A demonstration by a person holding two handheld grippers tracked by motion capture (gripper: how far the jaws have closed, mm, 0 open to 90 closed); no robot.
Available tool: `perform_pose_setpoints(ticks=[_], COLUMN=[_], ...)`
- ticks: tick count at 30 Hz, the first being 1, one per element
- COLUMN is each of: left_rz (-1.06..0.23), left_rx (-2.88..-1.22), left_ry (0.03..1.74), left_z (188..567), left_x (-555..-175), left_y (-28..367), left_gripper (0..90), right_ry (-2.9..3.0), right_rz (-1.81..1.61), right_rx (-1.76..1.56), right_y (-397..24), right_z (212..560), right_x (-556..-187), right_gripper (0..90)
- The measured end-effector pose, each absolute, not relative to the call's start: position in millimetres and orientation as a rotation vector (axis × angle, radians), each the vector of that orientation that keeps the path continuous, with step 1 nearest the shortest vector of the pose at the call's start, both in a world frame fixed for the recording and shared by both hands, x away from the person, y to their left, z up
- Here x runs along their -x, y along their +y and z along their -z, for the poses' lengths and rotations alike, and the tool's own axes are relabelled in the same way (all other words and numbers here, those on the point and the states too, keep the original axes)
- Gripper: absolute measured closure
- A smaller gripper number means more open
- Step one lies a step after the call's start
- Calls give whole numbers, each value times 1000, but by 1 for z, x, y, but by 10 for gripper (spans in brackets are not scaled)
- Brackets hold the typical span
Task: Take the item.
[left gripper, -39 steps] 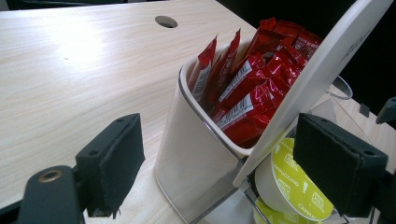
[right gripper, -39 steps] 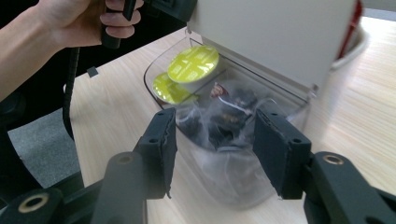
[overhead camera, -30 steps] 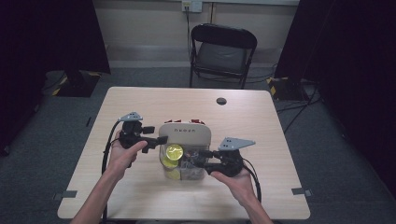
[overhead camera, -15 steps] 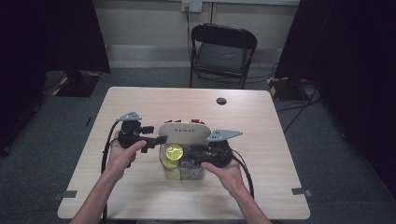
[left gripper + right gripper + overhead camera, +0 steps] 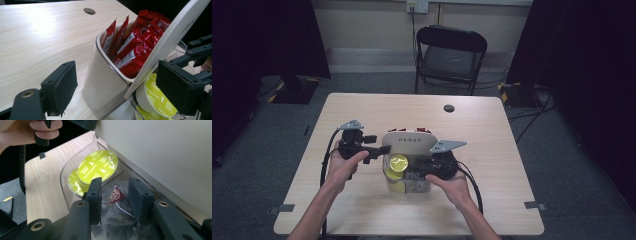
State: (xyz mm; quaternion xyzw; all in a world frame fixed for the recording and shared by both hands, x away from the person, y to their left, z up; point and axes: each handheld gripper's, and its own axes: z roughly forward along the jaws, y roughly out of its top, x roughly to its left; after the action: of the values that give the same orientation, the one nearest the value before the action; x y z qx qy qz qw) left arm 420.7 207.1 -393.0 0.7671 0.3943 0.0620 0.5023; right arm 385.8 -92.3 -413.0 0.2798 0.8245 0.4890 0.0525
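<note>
Near the middle of the bench [image 5: 362, 210] stands a white organiser [image 5: 408, 141] with red sachets [image 5: 135, 47] in its rear compartment and a clear front bin [image 5: 65, 173] holding yellow-lidded capsules [image 5: 399, 162] and clear tea-bag packets [image 5: 117, 216]. Over the last second the right gripper [image 5: 115, 195] has slid leftward from beside the bin to over it, so a pick from the bin looks close. Its jaws are part open, straddling a packet with a dark red tag [image 5: 116, 194], not yet closed on it. The right hand [image 5: 451, 186] angles in from the front. The left gripper [image 5: 379, 150] has stayed at the organiser's left corner, jaws wide apart, 1 on each side of that corner and gripping nothing, with the left hand [image 5: 343, 165] low and level.
</note>
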Motion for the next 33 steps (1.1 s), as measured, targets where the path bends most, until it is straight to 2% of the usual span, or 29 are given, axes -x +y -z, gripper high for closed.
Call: perform_pose_setpoints(ticks=[8,13,17,33], left_rz=[-145,-151,-147,-149], left_rx=[-1852,-1855,-1855,-1858], left_ry=[954,958,958,957], left_z=[393,394,394,394], left_x=[-421,-420,-421,-421], left_y=[207,207,207,208], left_gripper=[170,170,170,169], right_ry=[2534,2529,2531,2496], right_rz=[-1437,-1415,-1423,-1518], right_rx=[-874,-885,-890,-874], right_y=[-92,-93,-95,-100], right_z=[417,418,418,412], right_x=[-387,-388,-388,-386], right_gripper=[698,820,885,900])
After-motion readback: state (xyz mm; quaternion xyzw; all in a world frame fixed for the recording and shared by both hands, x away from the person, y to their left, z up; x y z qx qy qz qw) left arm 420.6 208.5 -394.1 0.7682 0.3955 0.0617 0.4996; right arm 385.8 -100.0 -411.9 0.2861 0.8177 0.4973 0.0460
